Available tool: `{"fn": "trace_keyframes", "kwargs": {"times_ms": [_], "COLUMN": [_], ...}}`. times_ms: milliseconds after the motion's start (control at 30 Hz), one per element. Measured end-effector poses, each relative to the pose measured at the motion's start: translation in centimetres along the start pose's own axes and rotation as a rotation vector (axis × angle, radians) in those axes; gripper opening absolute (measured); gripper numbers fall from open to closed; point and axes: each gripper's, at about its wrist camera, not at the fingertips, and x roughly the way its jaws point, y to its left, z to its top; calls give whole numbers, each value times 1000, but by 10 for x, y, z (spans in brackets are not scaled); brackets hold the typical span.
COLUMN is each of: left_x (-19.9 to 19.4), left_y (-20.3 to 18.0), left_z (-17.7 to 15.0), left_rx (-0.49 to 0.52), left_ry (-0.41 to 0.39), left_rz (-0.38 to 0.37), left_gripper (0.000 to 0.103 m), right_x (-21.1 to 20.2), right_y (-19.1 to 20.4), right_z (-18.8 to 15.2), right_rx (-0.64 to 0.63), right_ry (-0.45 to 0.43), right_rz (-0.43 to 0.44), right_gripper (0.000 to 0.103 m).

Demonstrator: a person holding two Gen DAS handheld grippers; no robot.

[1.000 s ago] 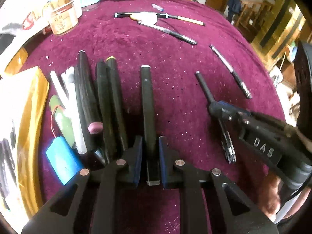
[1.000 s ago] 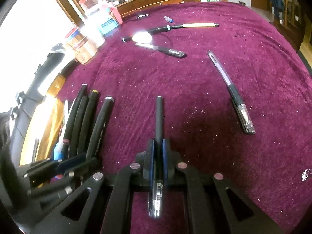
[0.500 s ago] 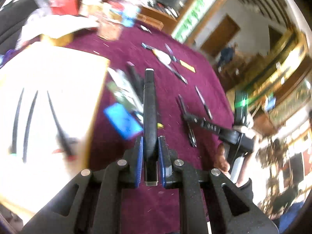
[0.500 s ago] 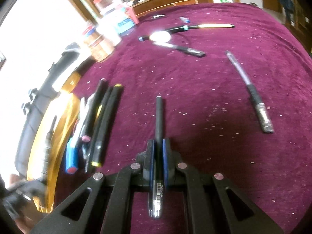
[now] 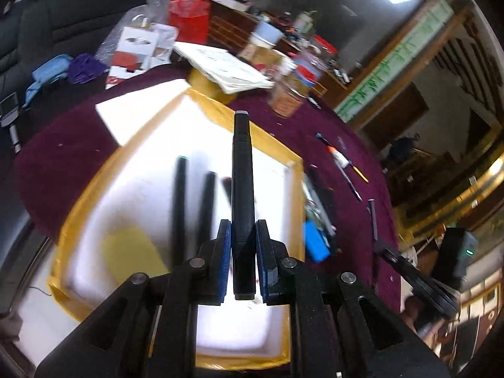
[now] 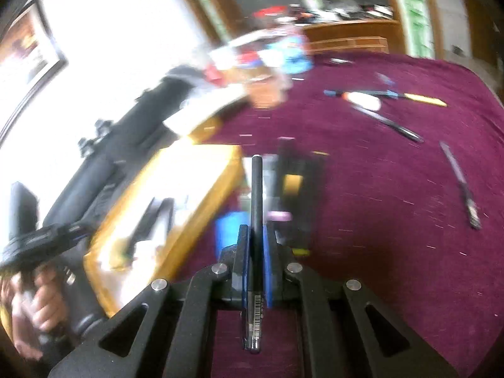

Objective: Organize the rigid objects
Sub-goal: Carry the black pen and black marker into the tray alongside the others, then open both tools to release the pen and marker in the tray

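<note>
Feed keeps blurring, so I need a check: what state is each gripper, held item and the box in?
Left gripper: shut on thick black marker, above the box.
Right gripper: shut on thin black pen.
Gold-rimmed box: open, two black markers inside.

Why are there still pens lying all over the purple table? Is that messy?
A bit. Several pens lie scattered at different angles on the purple cloth, while others already sit in the gold-edged box. The left gripper holds a black marker over that box; the right gripper holds a thin pen.
</note>
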Motion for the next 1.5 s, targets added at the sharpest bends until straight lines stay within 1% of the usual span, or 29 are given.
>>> {"fn": "trace_keyframes", "kwargs": {"times_ms": [33, 100, 133, 233, 300, 367, 433, 500, 533, 567, 633, 667, 800, 833, 900, 967, 1033, 1100, 1200, 1233, 1267, 1300, 1333, 1367, 1400, 1433, 1500], "left_x": [2, 7, 5, 22, 31, 40, 46, 50, 53, 56, 62, 66, 67, 67, 67, 66, 62, 53, 34, 29, 24, 20, 17, 14, 13, 13, 14], "left_y": [5, 9, 15, 25, 33, 41, 48, 52, 53, 53, 52, 53, 49, 48, 47, 46, 45, 40, 35, 32, 29, 27, 23, 18, 13, 9, -4], "left_z": [3, 10, 11, 20, 23, 24, 23, 23, 23, 22, 20, 20, 18, 17, 16, 15, 14, 11, 7, 5, 3, 1, -2, -6, -9, -12, -18], "left_rx": [-8, -7, -3, 10, 3, 10, -1, 0, 8, 29, 47, 51, 75, 78, 80, 76, 73, 74, 55, 53, 51, 49, 51, 61, 71, 79, 94], "left_ry": [-4, -10, -3, 29, 50, 59, 76, 90, 97, 105, 133, 149, 142, 140, 138, 135, 120, 96, 49, 35, 22, 13, 0, -7, -5, -2, 0], "left_rz": [9, 47, 60, 99, 131, 186, 208, 222, 246, 271, 303, 310, 334, 336, 337, 338, 354, 346, 320, 313, 306, 301, 293, 285, 280, 273, 245], "left_gripper": [12, 12, 12, 12, 12, 12, 12, 12, 12, 12, 12, 12, 13, 14, 18, 29, 30, 30, 31, 36, 44, 47, 48, 48, 48, 48, 48], "right_x": [5, 15, 23, 62, 94, 124, 148, 164, 170, 172, 170, 171, 172, 173, 172, 170, 168, 162, 152, 146, 142, 135, 128, 119, 112, 103, 85], "right_y": [15, 35, 45, 63, 69, 72, 69, 64, 62, 64, 72, 73, 78, 78, 80, 78, 76, 74, 75, 74, 74, 73, 71, 69, 65, 60, 45], "right_z": [5, 12, 16, 29, 36, 39, 37, 35, 32, 30, 26, 25, 20, 19, 18, 18, 19, 21, 23, 24, 25, 26, 26, 27, 26, 26, 24], "right_rx": [-22, -41, -50, -48, -48, -63, -56, -38, -39, -68, -126, -137, -161, -158, -166, -149, -119, -99, -96, -86, -76, -67, -64, -63, -63, -63, -67], "right_ry": [11, 27, 36, 78, 103, 111, 121, 132, 136, 114, 95, 89, 85, 91, 87, 87, 86, 74, 47, 44, 47, 55, 62, 65, 66, 65, 70], "right_rz": [39, 83, 97, 108, 70, 12, -29, -53, -65, -81, -128, -138, -152, -143, -150, -128, -87, -42, -15, 9, 31, 63, 88, 107, 114, 118, 110], "right_gripper": [6, 7, 7, 7, 7, 7, 7, 7, 7, 7, 7, 7, 7, 7, 7, 8, 9, 10, 14, 15, 15, 16, 18, 25, 28, 33, 34]}}
